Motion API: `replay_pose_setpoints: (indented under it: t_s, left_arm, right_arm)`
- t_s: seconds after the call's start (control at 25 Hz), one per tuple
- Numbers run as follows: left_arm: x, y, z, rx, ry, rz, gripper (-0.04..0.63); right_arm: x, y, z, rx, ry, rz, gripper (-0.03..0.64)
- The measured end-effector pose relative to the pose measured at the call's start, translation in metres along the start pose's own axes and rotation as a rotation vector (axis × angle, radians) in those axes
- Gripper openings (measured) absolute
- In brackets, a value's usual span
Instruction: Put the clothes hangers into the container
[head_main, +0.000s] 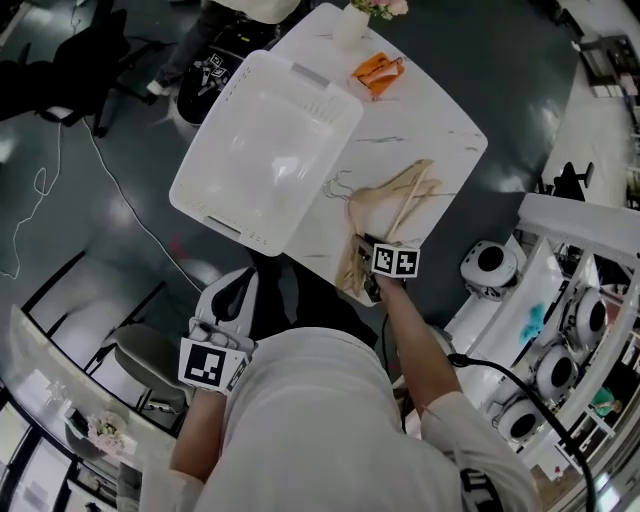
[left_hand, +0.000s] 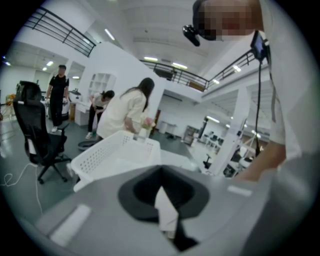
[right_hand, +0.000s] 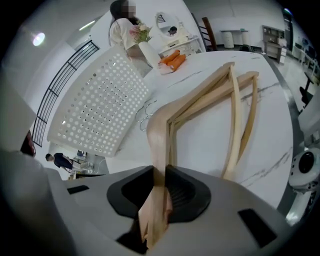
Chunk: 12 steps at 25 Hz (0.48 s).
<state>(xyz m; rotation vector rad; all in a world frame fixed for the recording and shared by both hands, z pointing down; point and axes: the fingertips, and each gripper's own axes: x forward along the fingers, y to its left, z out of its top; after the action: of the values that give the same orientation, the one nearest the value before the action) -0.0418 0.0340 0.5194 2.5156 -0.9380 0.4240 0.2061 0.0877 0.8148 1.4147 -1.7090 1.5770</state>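
Clothes hangers pinched between right hand-held gripper jaws.

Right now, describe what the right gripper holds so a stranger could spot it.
Start at the white table; its left side carries a big white perforated basket. Right of the basket lies a bunch of pale wooden hangers, pinched at the near end by the right gripper: the only wooden things there.

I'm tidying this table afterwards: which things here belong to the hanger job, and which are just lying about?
Job: wooden hangers, white perforated container, right tongs gripping the hangers.
Lying about: orange item, vase of flowers, office chair.
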Motion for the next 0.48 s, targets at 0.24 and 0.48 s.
replay_pose_setpoints:
  t_s: [0.24, 0.48]
  left_arm:
    - [-0.001, -0.002, 0.009, 0.015, -0.025, -0.01, 0.0]
    - [-0.005, -0.004, 0.014, 0.03, -0.047, -0.028, 0.0]
  right_arm:
    - [-0.02, -0.004, 0.01, 0.056, -0.073, 0.004, 0.077]
    - [-0.047, 0.006, 0.024, 0.063, -0.125, 0.022, 0.077]
